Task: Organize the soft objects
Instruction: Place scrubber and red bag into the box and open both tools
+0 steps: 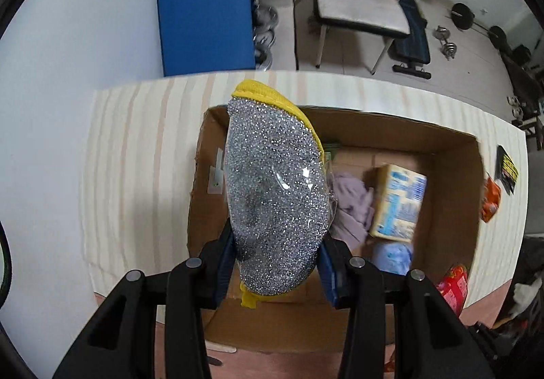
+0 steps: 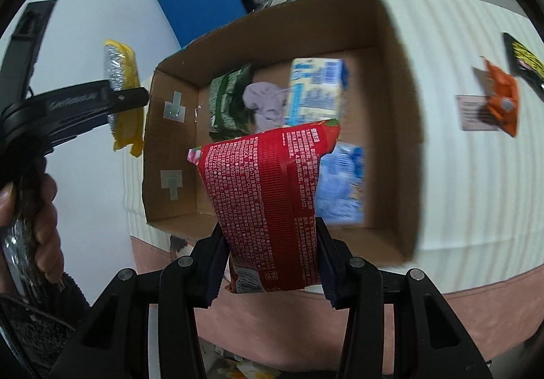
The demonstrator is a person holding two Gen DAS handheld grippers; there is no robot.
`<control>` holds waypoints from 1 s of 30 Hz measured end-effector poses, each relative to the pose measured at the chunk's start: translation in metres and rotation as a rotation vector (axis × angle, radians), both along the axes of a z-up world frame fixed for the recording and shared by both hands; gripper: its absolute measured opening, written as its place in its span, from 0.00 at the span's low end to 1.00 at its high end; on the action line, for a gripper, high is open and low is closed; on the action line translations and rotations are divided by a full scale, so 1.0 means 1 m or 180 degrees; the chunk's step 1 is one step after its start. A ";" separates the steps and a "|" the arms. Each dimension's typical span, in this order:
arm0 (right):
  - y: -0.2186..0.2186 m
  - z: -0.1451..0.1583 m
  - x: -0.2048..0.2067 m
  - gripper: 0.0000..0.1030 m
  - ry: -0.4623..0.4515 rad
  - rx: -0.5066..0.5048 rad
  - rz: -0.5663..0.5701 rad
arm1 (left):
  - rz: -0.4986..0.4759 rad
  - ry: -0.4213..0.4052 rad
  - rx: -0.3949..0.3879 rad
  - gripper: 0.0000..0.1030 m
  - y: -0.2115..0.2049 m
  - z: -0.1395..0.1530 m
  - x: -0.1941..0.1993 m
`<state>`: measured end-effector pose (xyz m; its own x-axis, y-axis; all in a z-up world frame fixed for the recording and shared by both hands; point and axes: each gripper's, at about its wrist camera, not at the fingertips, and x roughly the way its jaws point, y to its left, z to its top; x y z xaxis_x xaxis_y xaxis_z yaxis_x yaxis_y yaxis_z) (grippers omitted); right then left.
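Observation:
My left gripper (image 1: 277,263) is shut on a silver-and-yellow scouring sponge (image 1: 275,192) in clear wrap, held above the left part of an open cardboard box (image 1: 452,209). In the right wrist view the same sponge (image 2: 120,86) hangs left of the box (image 2: 401,106). My right gripper (image 2: 272,266) is shut on a red tissue pack (image 2: 268,202) over the box's near edge. Inside the box lie a yellow-and-blue pack (image 2: 316,91), a lilac cloth (image 2: 263,103), a green pack (image 2: 227,103) and a light blue pack (image 2: 343,181).
The box stands on a pale striped table (image 1: 142,158). An orange packet (image 2: 503,103) and a black-and-yellow packet (image 2: 525,59) lie on the table to the right. A hand (image 2: 30,209) holds the left gripper's handle. A blue mat (image 1: 204,11), a chair and weights stand beyond.

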<state>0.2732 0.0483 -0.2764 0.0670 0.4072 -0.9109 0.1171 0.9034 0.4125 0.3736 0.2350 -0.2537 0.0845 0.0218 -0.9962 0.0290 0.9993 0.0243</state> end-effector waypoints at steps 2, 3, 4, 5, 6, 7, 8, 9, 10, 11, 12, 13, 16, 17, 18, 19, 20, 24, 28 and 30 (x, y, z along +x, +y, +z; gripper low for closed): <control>0.009 -0.012 0.010 0.48 0.0030 -0.0030 0.0009 | 0.0013 0.0066 -0.0009 0.39 0.000 -0.014 0.007; 0.011 -0.016 0.014 0.48 0.0052 -0.0039 0.0004 | 0.0015 0.0102 -0.0011 0.39 0.001 -0.020 0.010; 0.014 -0.022 0.018 0.48 0.0083 -0.0051 -0.0004 | 0.0006 0.0137 -0.0011 0.39 0.001 -0.027 0.012; 0.017 -0.026 0.021 0.48 0.0107 -0.0061 -0.0011 | -0.0004 0.0159 -0.0017 0.39 0.004 -0.029 0.013; 0.020 -0.032 0.024 0.48 0.0131 -0.0079 -0.0018 | -0.0035 0.0193 0.0008 0.39 0.002 -0.036 0.017; 0.023 -0.037 0.026 0.48 0.0147 -0.0103 -0.0020 | -0.0051 0.0203 0.0033 0.39 0.002 -0.040 0.019; 0.025 -0.042 0.027 0.48 0.0167 -0.0138 -0.0023 | -0.0063 0.0216 0.0047 0.39 0.002 -0.046 0.023; 0.027 -0.049 0.029 0.48 0.0188 -0.0185 -0.0022 | -0.0063 0.0224 0.0049 0.41 0.002 -0.050 0.025; 0.029 -0.057 0.031 0.48 0.0208 -0.0238 -0.0040 | -0.0055 0.0240 0.0050 0.42 0.002 -0.056 0.029; 0.030 -0.064 0.032 0.48 0.0233 -0.0298 -0.0037 | -0.0039 0.0266 0.0063 0.43 0.001 -0.061 0.032; 0.033 -0.076 0.035 0.48 0.0309 -0.0403 0.0008 | -0.0010 0.0295 0.0086 0.43 0.001 -0.067 0.035; 0.034 -0.084 0.036 0.49 0.0372 -0.0427 0.0011 | 0.0020 0.0331 0.0081 0.43 0.003 -0.072 0.039; 0.037 -0.097 0.038 0.50 0.0456 -0.0452 0.0045 | 0.0091 0.0384 0.0049 0.44 0.006 -0.079 0.046; 0.038 -0.098 0.038 0.50 0.0462 -0.0469 0.0048 | 0.0094 0.0383 0.0037 0.44 0.006 -0.080 0.046; 0.038 -0.098 0.039 0.50 0.0454 -0.0467 0.0055 | 0.0089 0.0373 0.0048 0.46 0.006 -0.079 0.046; 0.039 -0.097 0.040 0.50 0.0446 -0.0478 0.0059 | 0.0084 0.0363 0.0058 0.51 0.007 -0.078 0.047; 0.038 -0.097 0.040 0.50 0.0443 -0.0484 0.0057 | 0.0078 0.0364 0.0065 0.55 0.007 -0.076 0.047; 0.034 -0.091 0.043 0.57 0.0438 -0.0467 0.0012 | 0.0087 0.0334 0.0043 0.70 0.010 -0.070 0.047; 0.031 -0.081 0.042 0.64 0.0430 -0.0460 0.0051 | 0.0074 0.0282 0.0037 0.90 0.013 -0.063 0.047; 0.032 -0.079 0.040 0.79 0.0434 -0.0475 0.0086 | 0.0072 0.0242 0.0039 0.90 0.013 -0.058 0.045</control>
